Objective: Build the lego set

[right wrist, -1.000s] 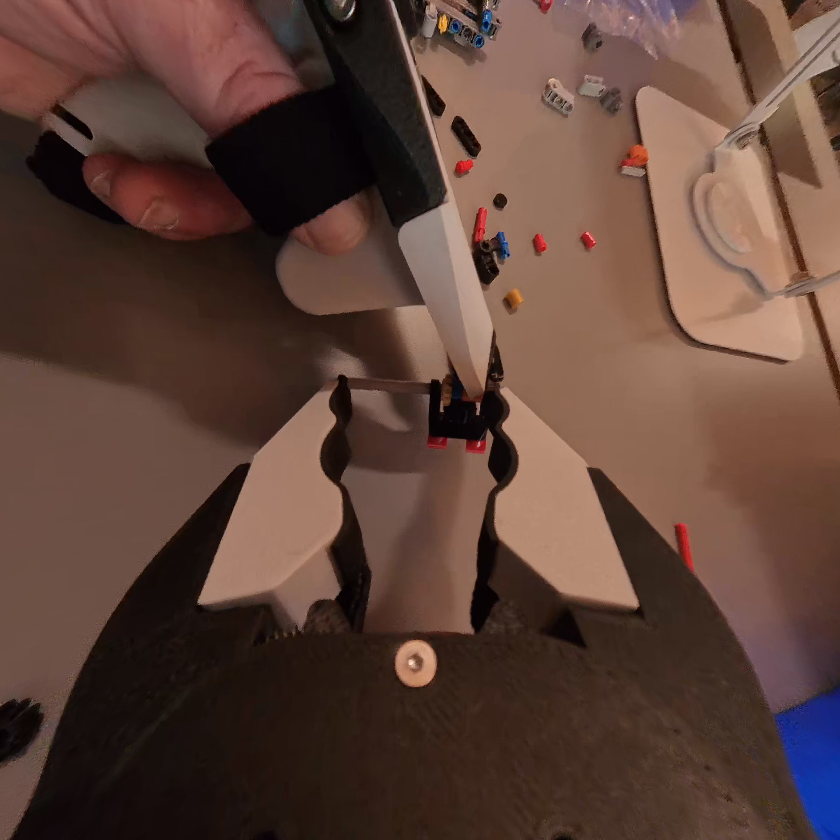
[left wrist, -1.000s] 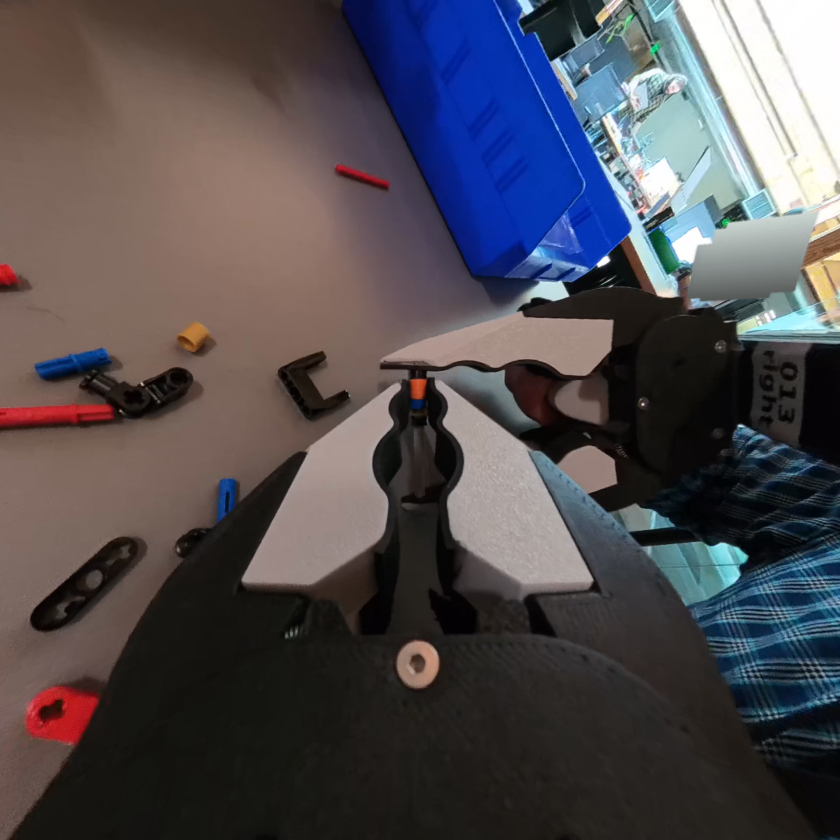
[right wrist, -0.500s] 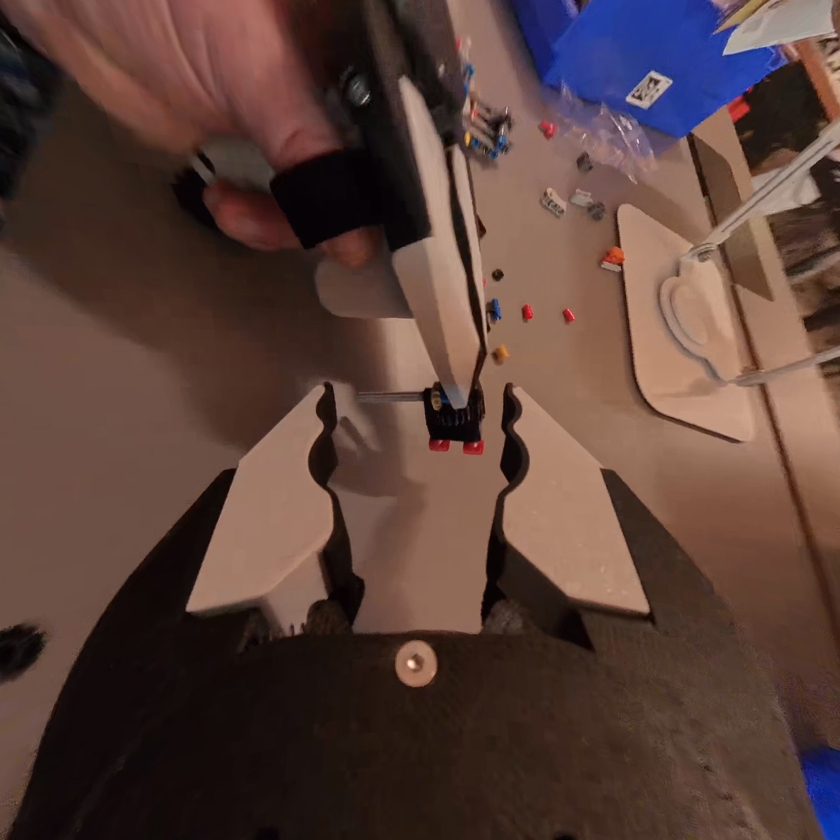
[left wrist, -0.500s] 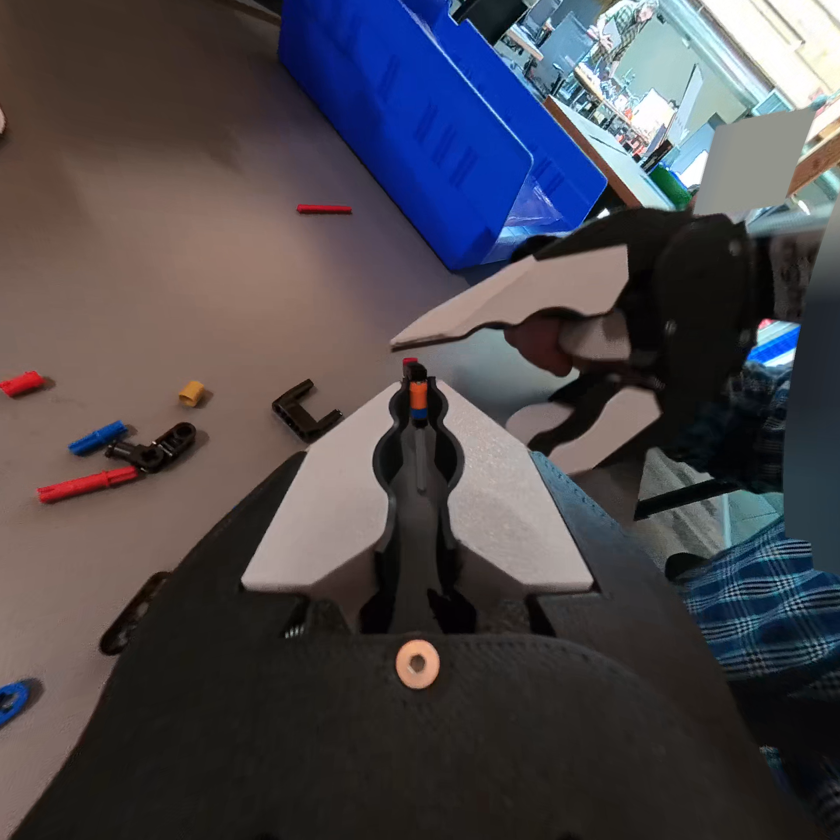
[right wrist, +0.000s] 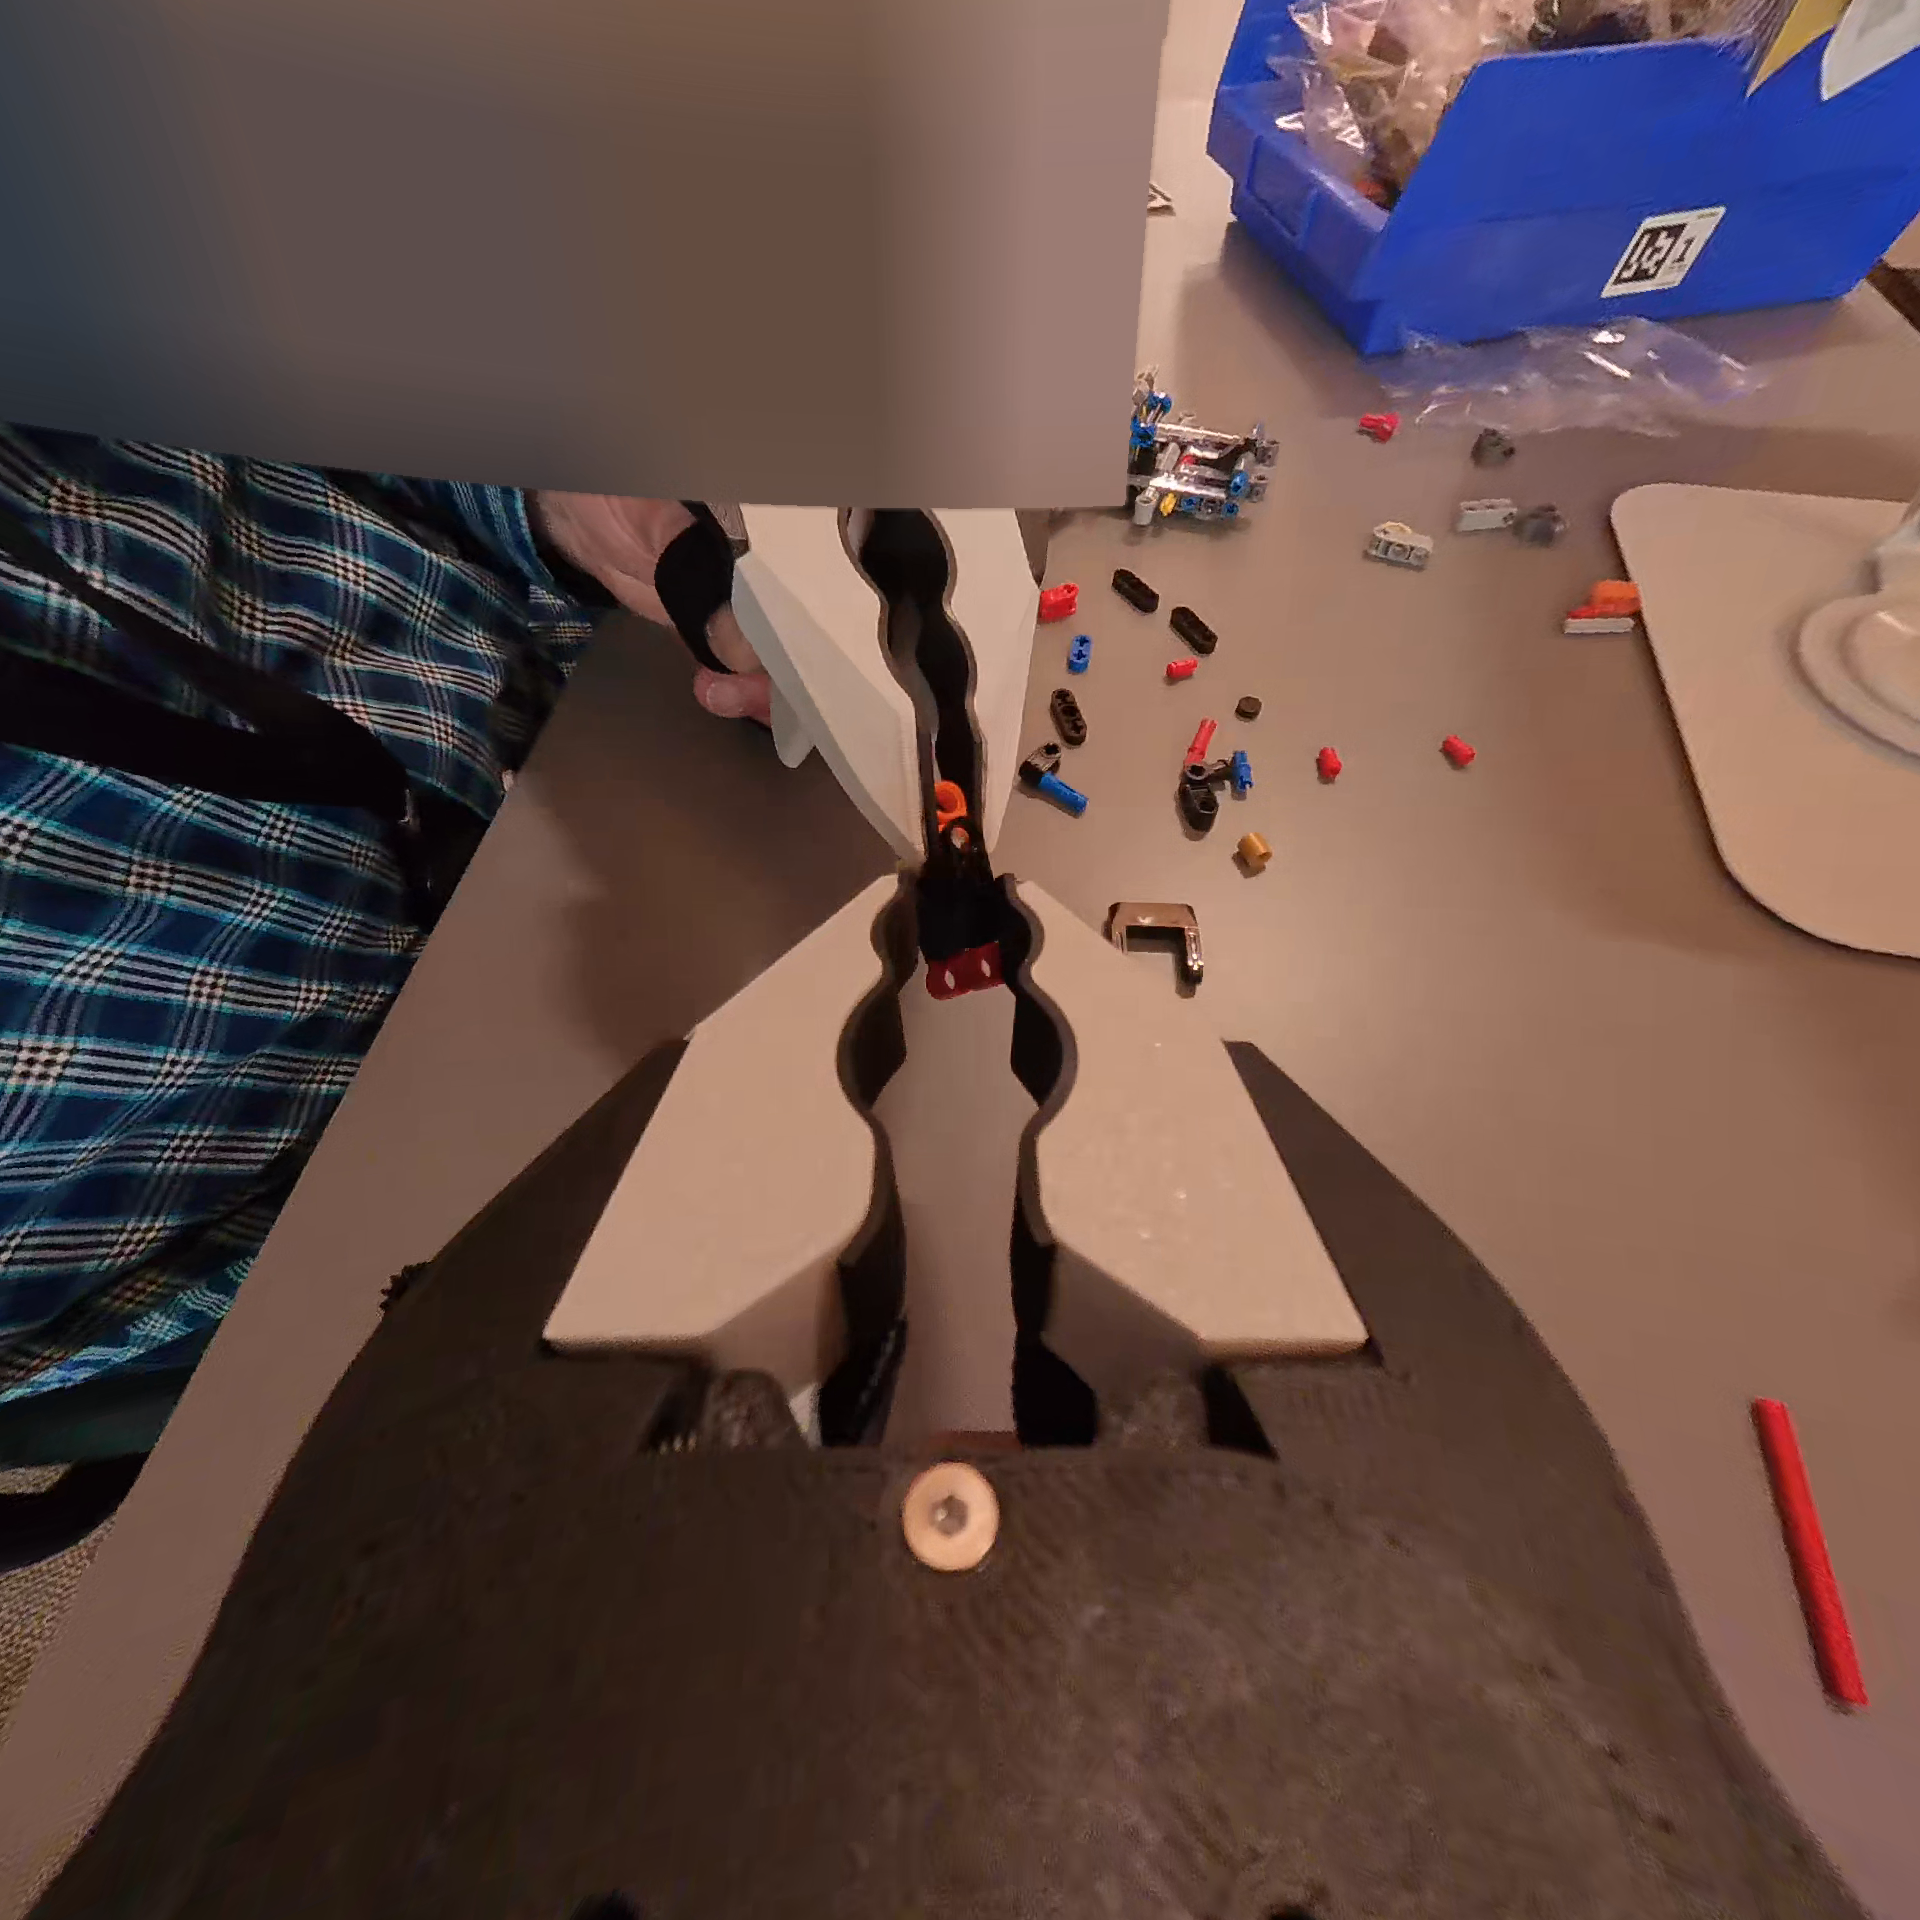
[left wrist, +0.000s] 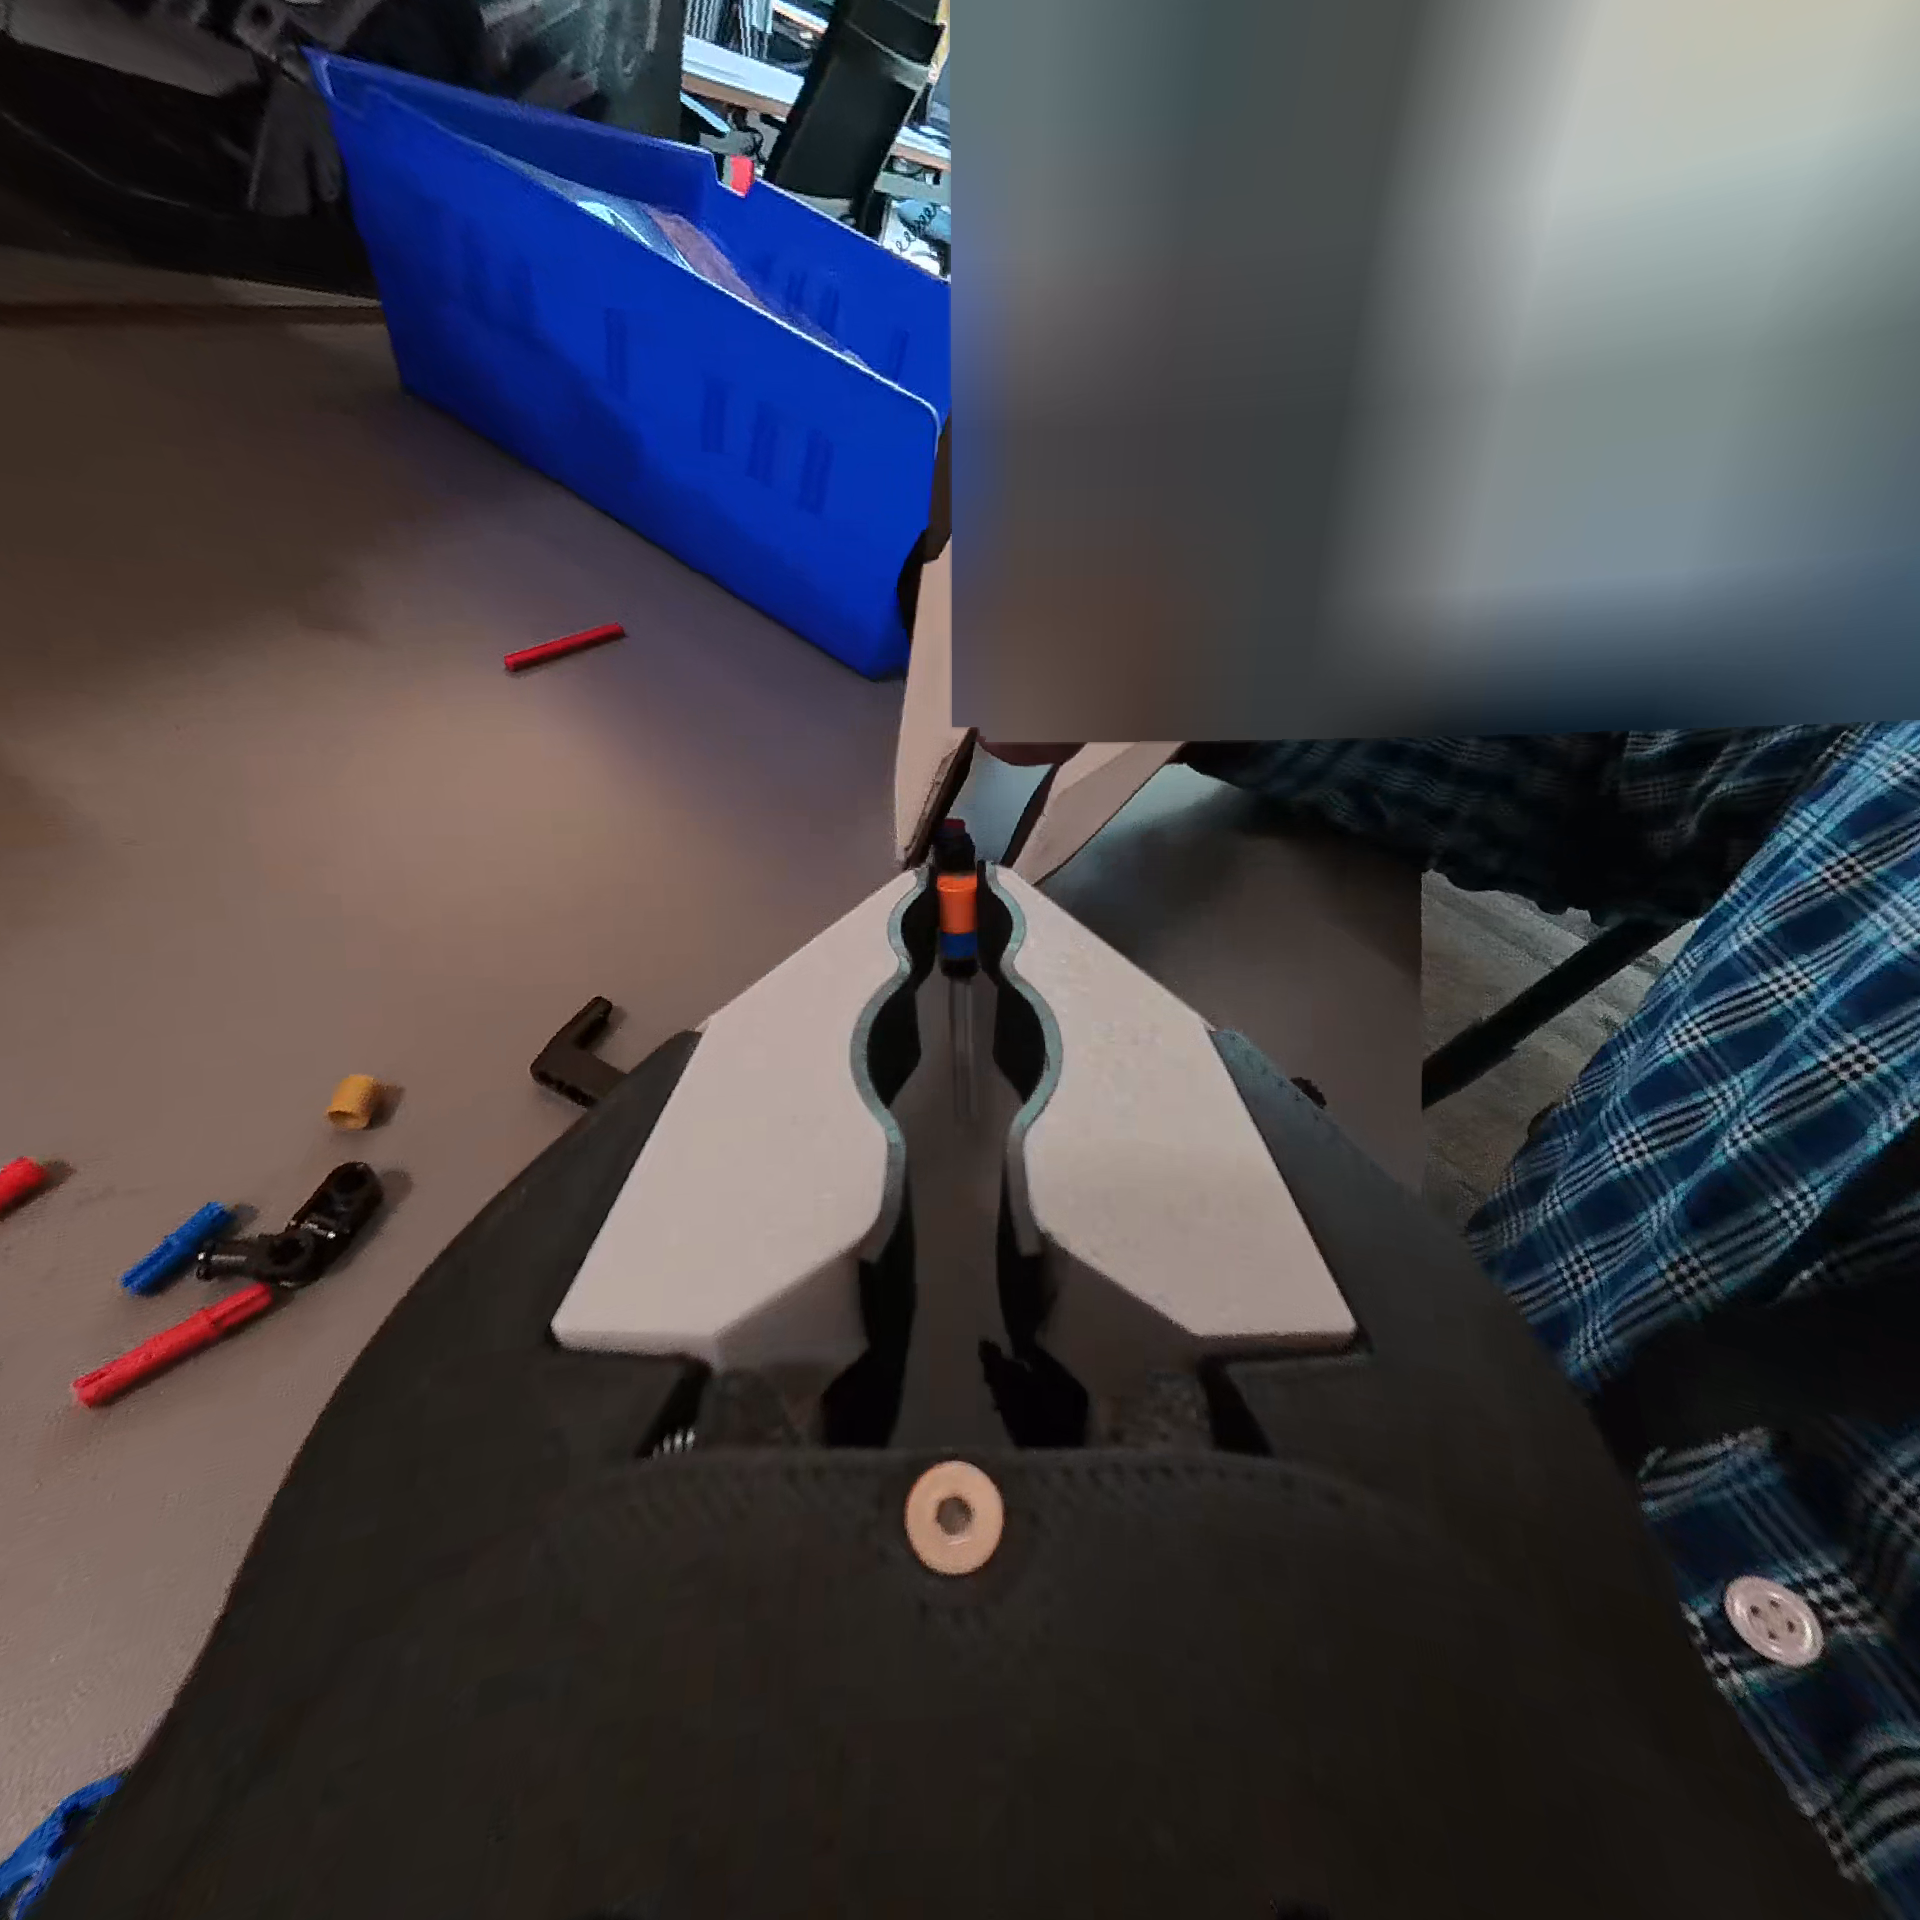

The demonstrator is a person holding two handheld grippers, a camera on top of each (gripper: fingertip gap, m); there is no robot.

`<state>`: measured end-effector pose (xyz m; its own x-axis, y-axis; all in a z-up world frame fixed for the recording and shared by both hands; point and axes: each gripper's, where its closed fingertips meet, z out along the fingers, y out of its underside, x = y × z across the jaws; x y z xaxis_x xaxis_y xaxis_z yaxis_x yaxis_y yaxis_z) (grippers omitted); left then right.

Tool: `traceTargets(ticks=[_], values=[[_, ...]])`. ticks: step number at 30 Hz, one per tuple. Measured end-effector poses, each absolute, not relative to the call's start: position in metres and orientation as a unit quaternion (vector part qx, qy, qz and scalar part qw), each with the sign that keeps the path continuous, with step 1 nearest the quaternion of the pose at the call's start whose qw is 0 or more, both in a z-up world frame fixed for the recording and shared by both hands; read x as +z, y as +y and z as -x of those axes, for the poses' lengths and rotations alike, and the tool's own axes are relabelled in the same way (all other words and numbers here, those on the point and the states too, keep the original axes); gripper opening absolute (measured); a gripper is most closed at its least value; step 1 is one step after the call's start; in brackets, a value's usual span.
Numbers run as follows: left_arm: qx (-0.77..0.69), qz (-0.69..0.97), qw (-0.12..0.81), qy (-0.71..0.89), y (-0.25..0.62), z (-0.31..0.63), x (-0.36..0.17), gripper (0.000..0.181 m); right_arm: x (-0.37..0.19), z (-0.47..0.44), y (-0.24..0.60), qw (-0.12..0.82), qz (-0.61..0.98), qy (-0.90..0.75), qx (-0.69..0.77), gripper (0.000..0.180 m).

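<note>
My left gripper is shut on a thin grey axle that carries an orange bush and a blue bush. My right gripper faces it tip to tip and is shut on the black block with red pins at the axle's far end. In the right wrist view the left gripper's white fingers come down from above with the orange bush between them. In the left wrist view only the right gripper's fingertips show, just beyond the bush.
Loose pieces lie on the grey table: a red axle, a yellow bush, a black connector, and a black bracket. A part-built assembly, a blue bin and a white stand base stand farther off. Both grippers' tips are close together, under 4 cm apart.
My right gripper was open beside the black block; it has swung round to face the left gripper and shut on the block. The left gripper has tilted while keeping hold of the axle.
</note>
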<state>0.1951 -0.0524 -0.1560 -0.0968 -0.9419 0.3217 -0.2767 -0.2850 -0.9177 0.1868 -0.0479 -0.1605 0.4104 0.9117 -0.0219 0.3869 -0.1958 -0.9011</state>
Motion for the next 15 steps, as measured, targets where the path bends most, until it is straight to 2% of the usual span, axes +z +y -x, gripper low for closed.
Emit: traceTargets(ticks=[15], values=[[-0.467, 0.596, 0.314, 0.573, -0.054, -0.184, -0.164, 0.013, -0.164, -0.180, -0.054, 0.410, 0.724, -0.518, 0.200, 0.005]])
